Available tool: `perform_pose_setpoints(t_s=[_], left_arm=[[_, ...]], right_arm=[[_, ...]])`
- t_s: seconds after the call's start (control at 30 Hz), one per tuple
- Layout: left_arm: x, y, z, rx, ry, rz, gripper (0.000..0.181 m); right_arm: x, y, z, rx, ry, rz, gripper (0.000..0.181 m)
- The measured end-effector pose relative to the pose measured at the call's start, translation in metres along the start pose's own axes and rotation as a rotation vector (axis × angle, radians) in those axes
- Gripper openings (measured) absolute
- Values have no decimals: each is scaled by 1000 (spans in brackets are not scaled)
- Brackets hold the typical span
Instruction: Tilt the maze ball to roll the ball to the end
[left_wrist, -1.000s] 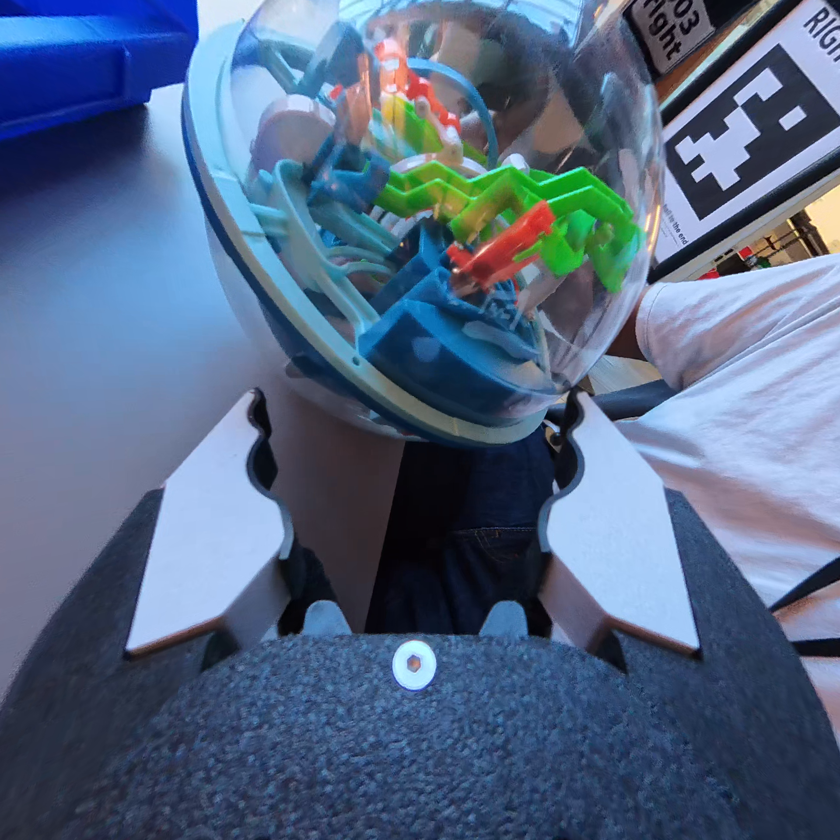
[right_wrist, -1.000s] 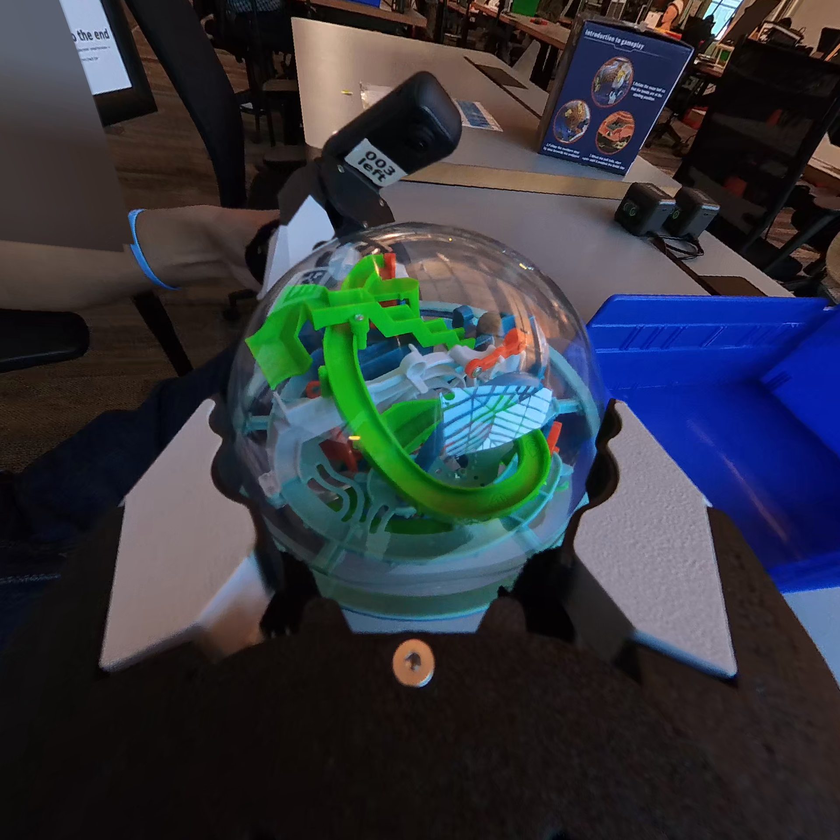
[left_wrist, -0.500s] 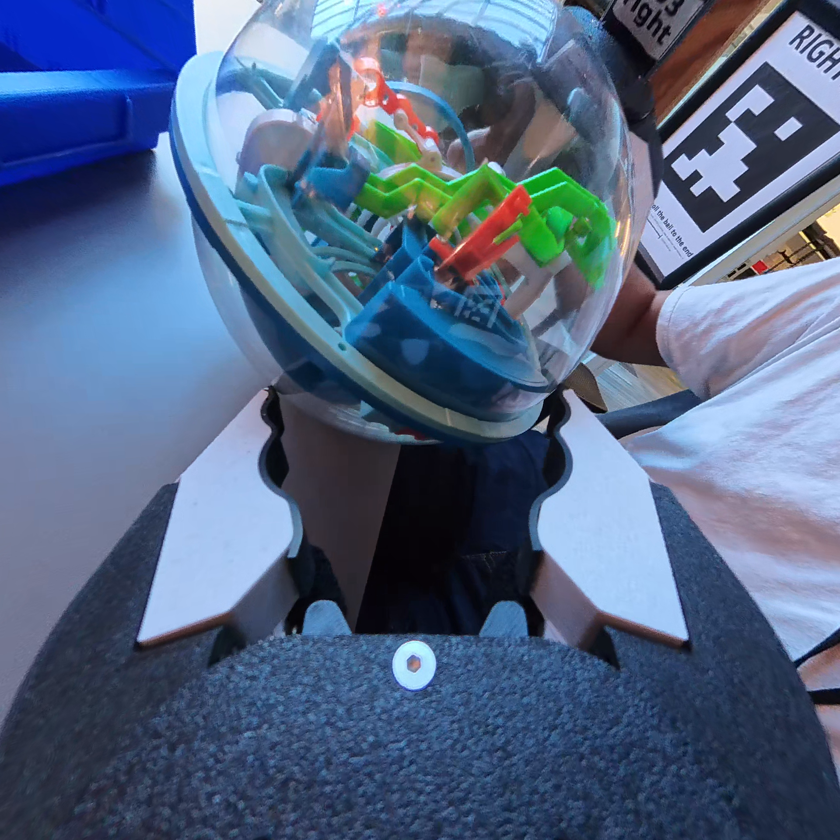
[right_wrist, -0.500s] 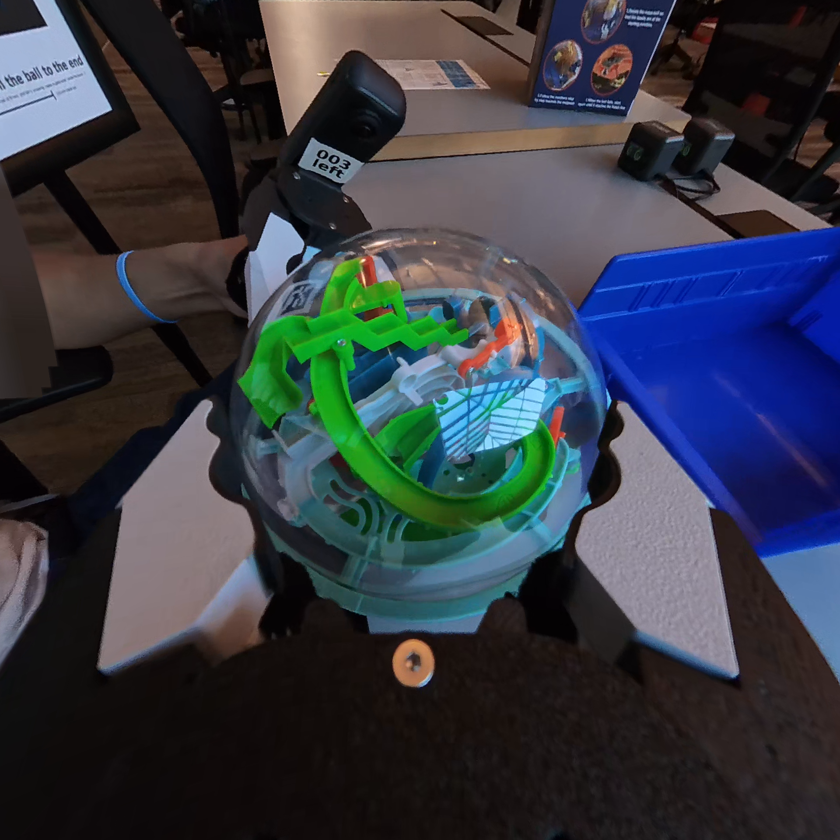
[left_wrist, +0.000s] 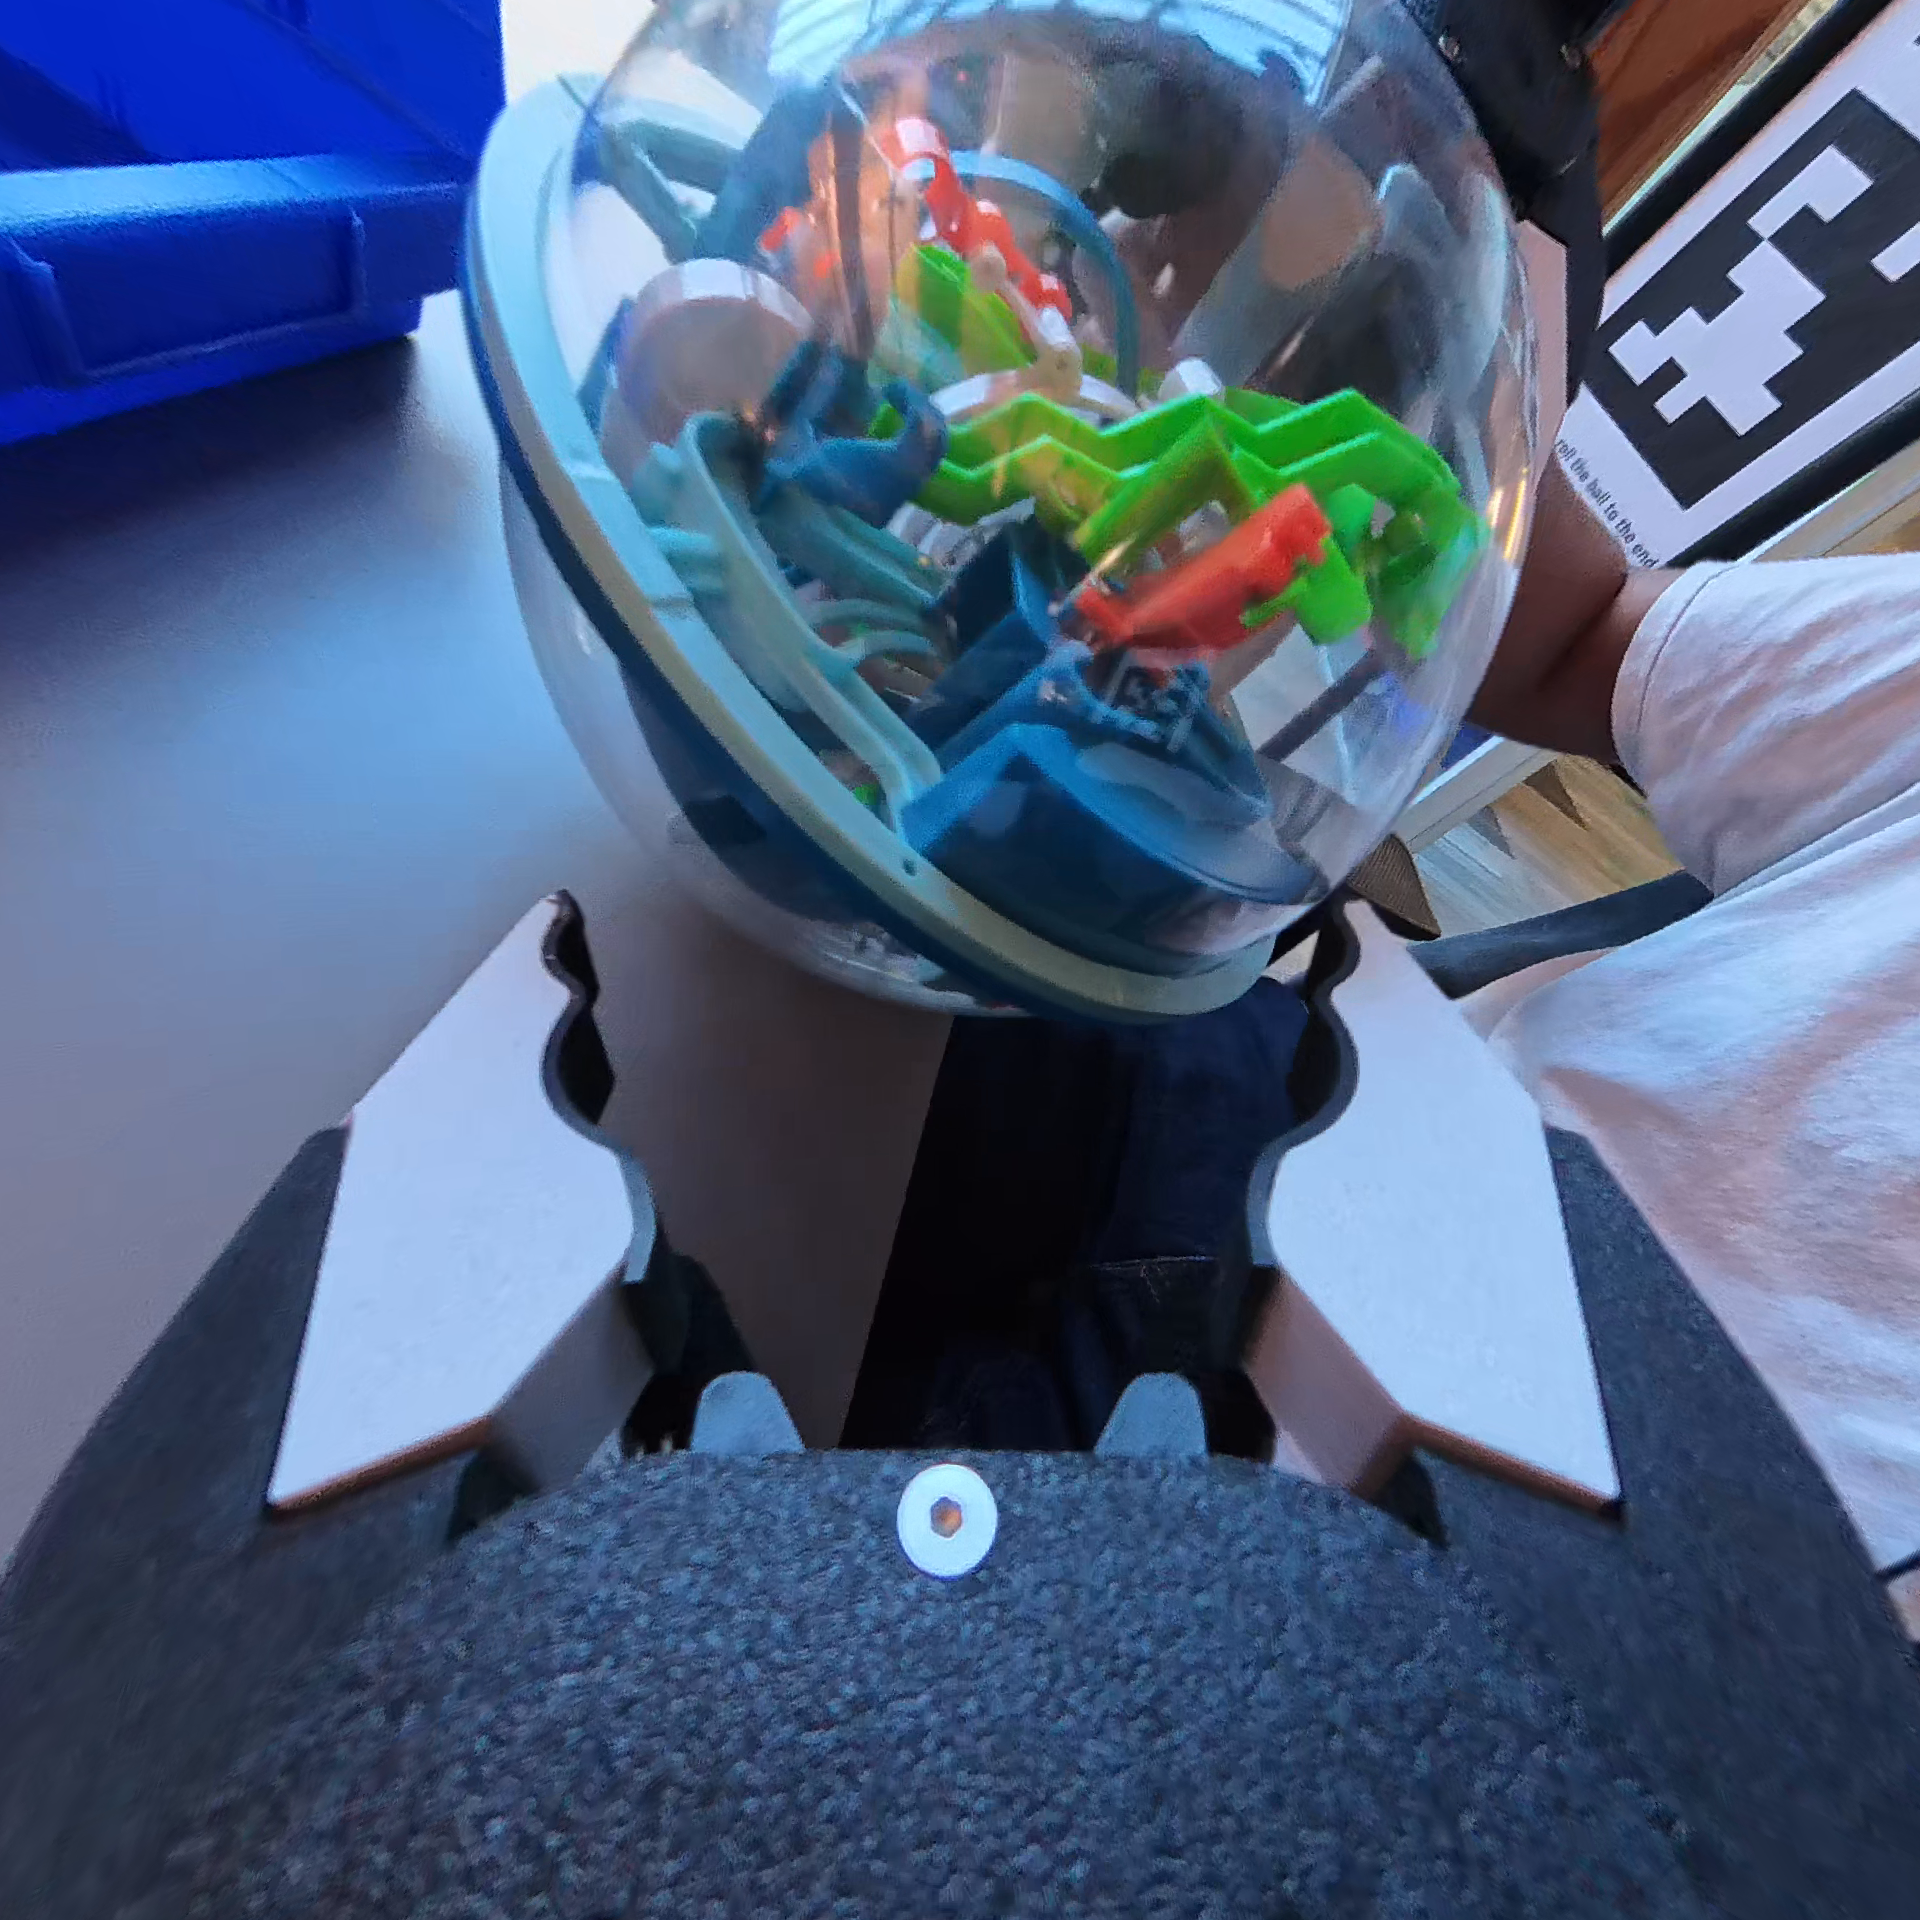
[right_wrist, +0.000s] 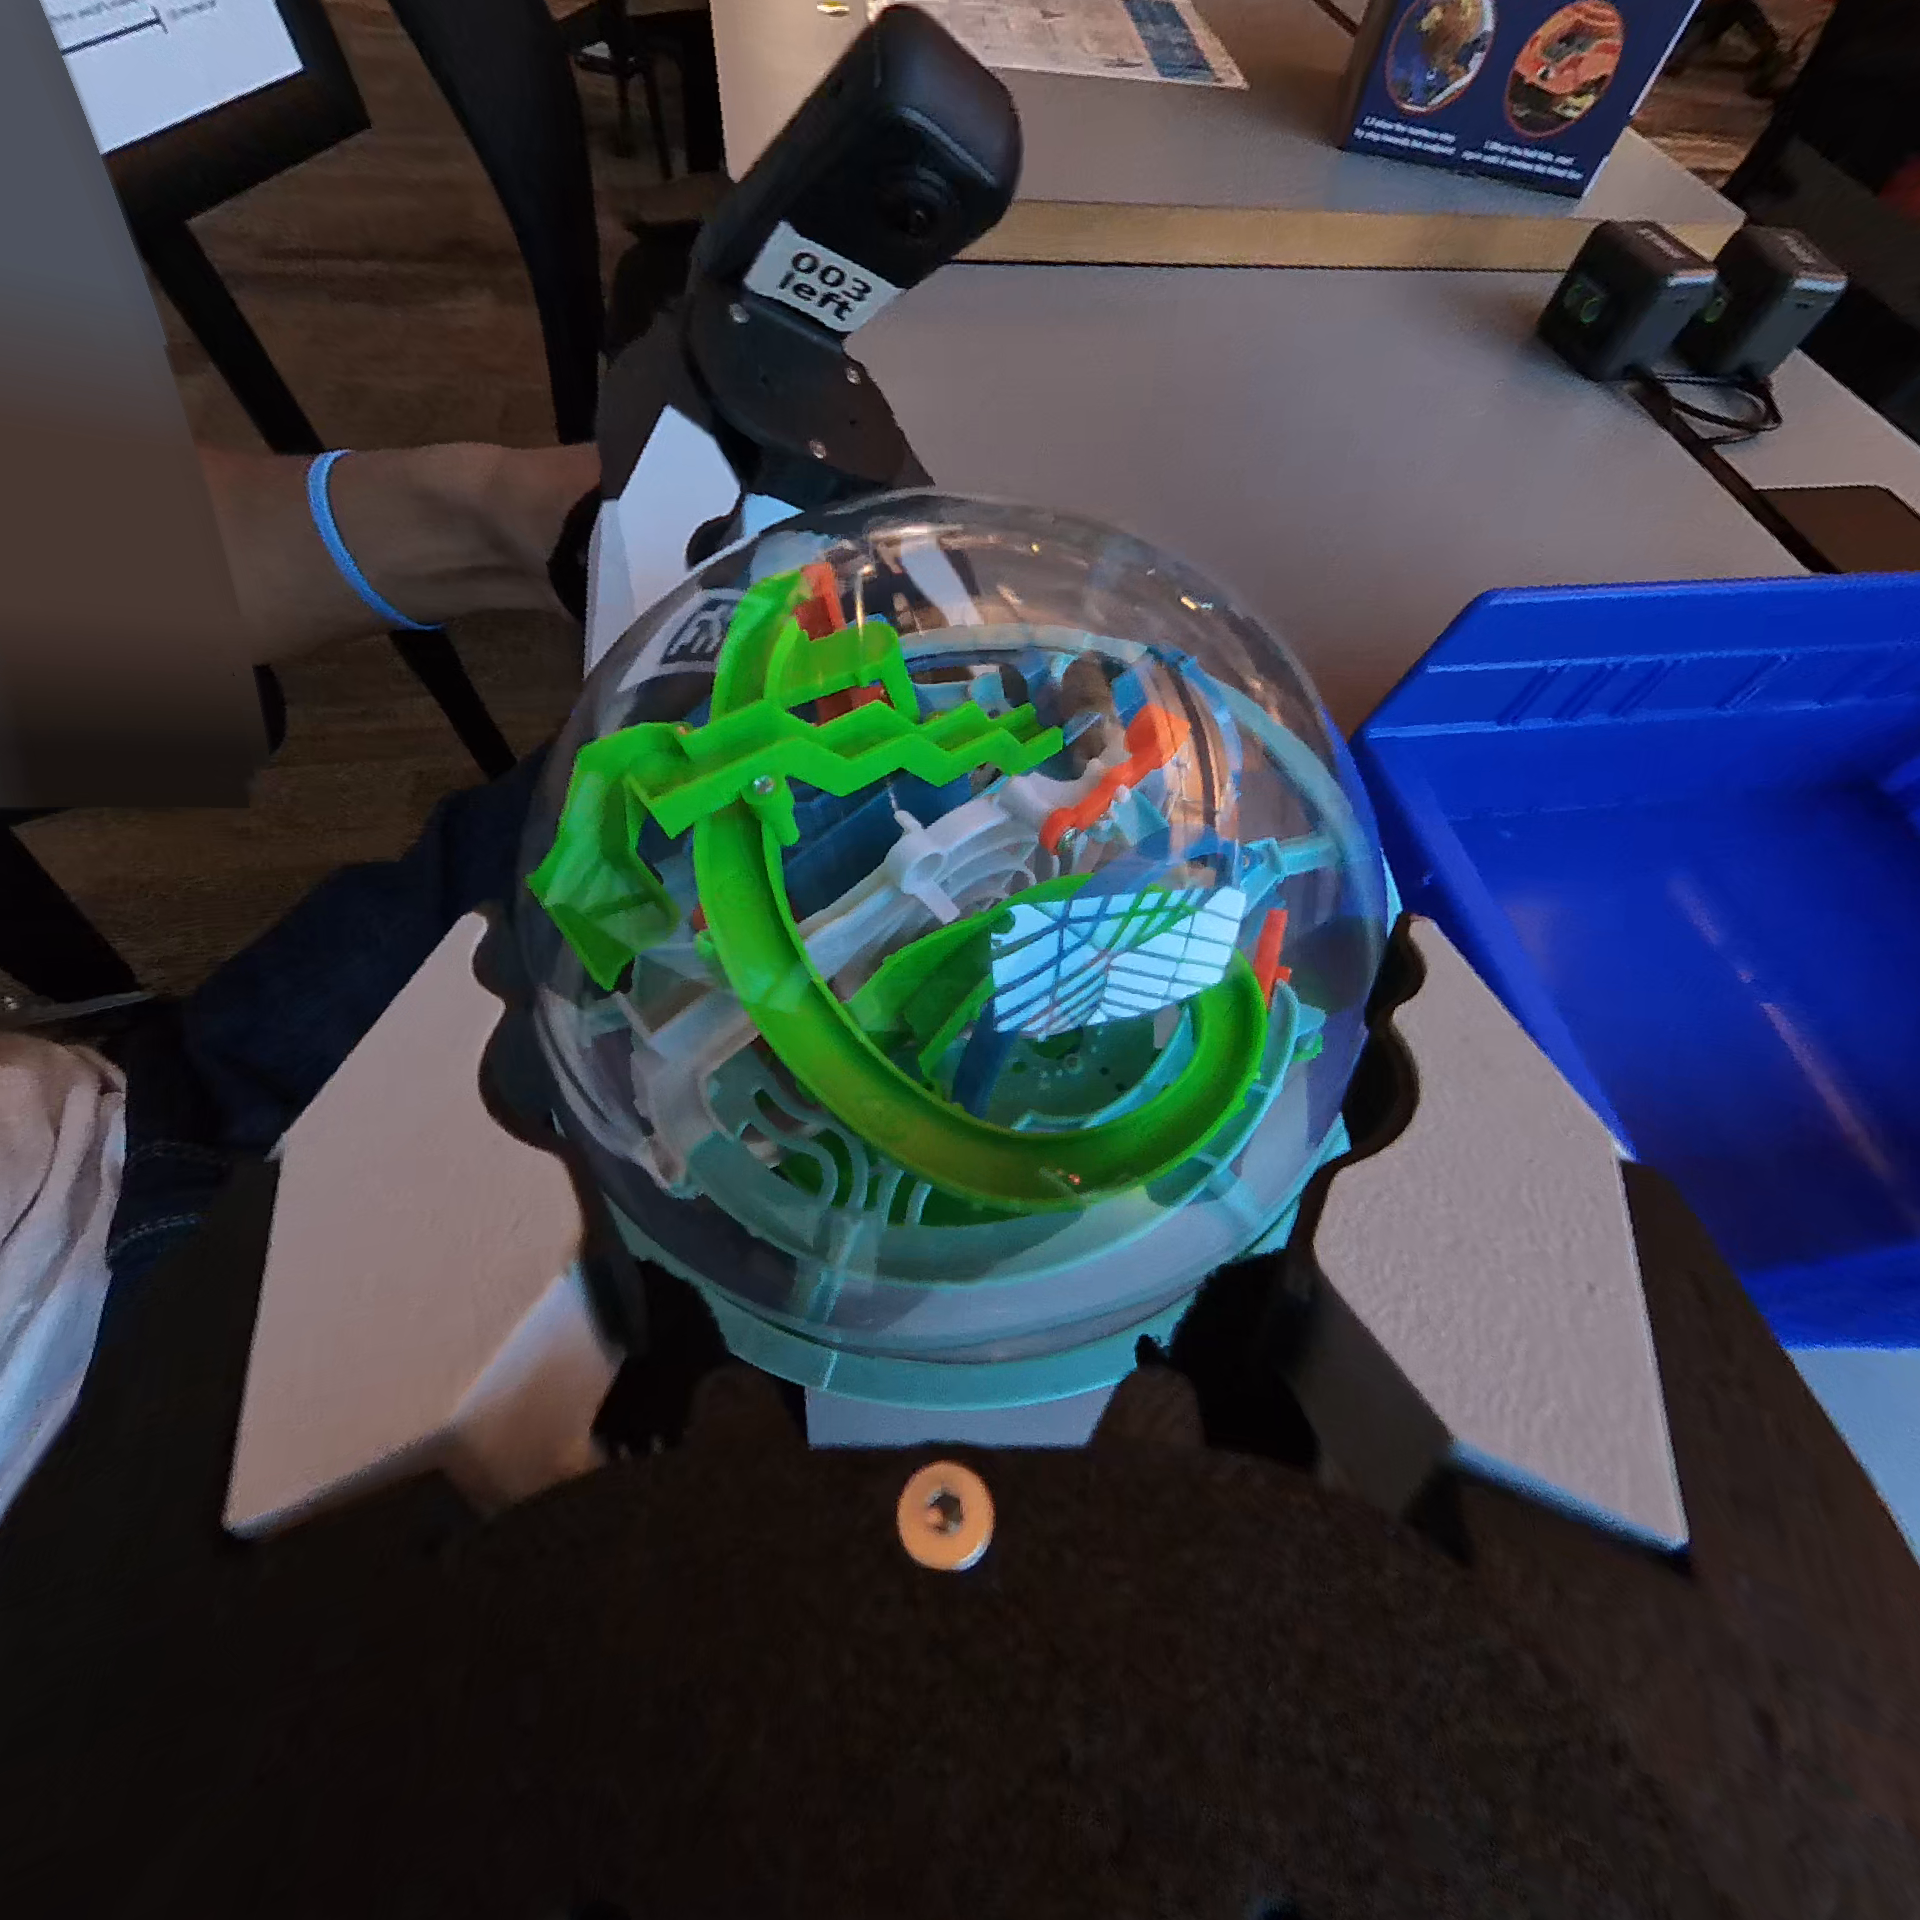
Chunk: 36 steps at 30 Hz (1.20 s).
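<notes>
The maze ball (right_wrist: 935, 831) is a clear sphere with green, blue and orange tracks inside. My right gripper (right_wrist: 945, 997) is shut on it, one finger on each side of its lower half, and holds it above the table edge. In the left wrist view the maze ball (left_wrist: 997, 520) is tilted, its pale rim slanting down to the right. My left gripper (left_wrist: 945, 935) is open and empty, its fingertips just below the sphere's underside. Its camera mount (right_wrist: 862, 208) shows behind the sphere. I cannot pick out the small ball inside.
A blue bin (right_wrist: 1662, 883) stands on the grey table (right_wrist: 1247, 436) right of the sphere, also in the left wrist view (left_wrist: 187, 229). Two small black devices (right_wrist: 1683, 301) and a blue box (right_wrist: 1507, 83) lie farther back. A marker sign (left_wrist: 1766, 312) and the person's white shirt (left_wrist: 1714, 935) are close by.
The maze ball has tilted slightly in the right gripper's hold, and the right wrist view now looks down on it more steeply. The left gripper stays open under it.
</notes>
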<state>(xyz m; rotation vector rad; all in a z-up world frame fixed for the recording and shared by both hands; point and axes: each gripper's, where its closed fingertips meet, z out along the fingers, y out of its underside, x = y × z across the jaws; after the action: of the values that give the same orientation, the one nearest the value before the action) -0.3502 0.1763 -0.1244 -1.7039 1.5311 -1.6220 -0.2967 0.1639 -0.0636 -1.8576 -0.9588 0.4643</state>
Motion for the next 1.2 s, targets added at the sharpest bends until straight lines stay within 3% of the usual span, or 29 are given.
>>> perform_pose_setpoints(t_s=[0.17,0.27,0.47,0.6,0.8,1.03,1.2], left_arm=[[3,-4,8,-27,65,-4,140],[10,-3,11,-27,111,-2,132],[9,-6,7,1,85,14,128],[11,-7,7,8,63,27,126],[15,-4,13,-9,40,44,127],[15,-3,14,-18,53,45,129],[11,-16,14,-13,123,3,141]], right_arm=[[0,1,-2,19,-24,-12,153],[-1,2,-3,23,-32,-29,153],[-1,1,-6,3,-11,25,153],[1,-16,-15,44,17,125,153],[3,-8,-8,-82,102,136,151],[1,-4,-3,-108,6,110,151],[-4,-5,-2,-90,-119,3,151]])
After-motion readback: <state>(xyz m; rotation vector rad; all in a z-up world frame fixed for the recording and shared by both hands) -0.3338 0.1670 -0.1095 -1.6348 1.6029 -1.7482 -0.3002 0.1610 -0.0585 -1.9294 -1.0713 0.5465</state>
